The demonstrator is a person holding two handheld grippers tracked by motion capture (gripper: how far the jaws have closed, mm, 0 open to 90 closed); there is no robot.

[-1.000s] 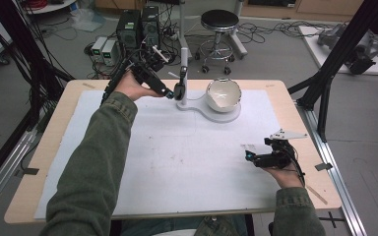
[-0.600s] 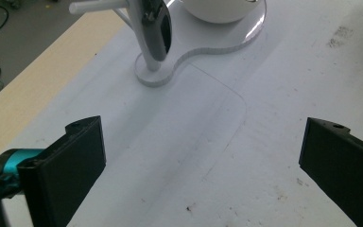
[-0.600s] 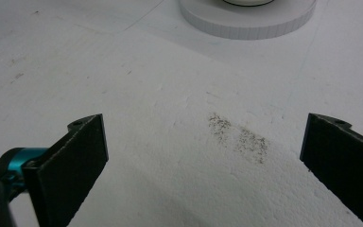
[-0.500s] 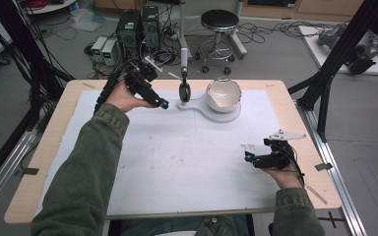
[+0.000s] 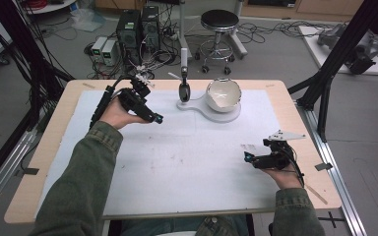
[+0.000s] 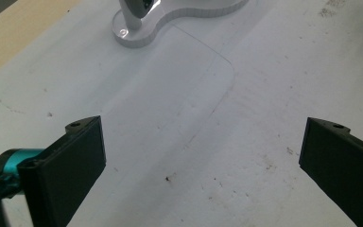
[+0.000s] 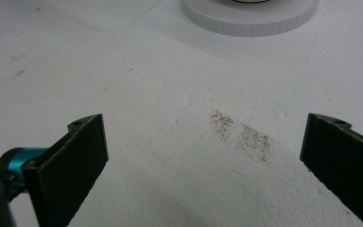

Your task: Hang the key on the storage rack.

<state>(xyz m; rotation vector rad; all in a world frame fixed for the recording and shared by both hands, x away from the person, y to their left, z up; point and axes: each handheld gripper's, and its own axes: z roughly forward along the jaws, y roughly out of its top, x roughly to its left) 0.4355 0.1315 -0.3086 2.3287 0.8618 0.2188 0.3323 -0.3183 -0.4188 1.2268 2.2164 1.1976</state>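
Two grippers are over one table (image 5: 295,118) with a white sheet on it. Nearest is the right gripper (image 5: 248,157), in front of the white stand (image 5: 211,109) and to its right, fingers spread wide and holding nothing. Farther off, the left gripper (image 5: 157,119) is just left of the stand, fingers spread wide too. The stand holds one bowl (image 5: 223,93) and one dark spoon (image 5: 184,88). Past the table is one stool (image 5: 219,22).

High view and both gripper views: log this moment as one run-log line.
left gripper: open, empty, left of the stand | right gripper: open, empty, near right | bowl: on white stand, far centre | table sheet: bare
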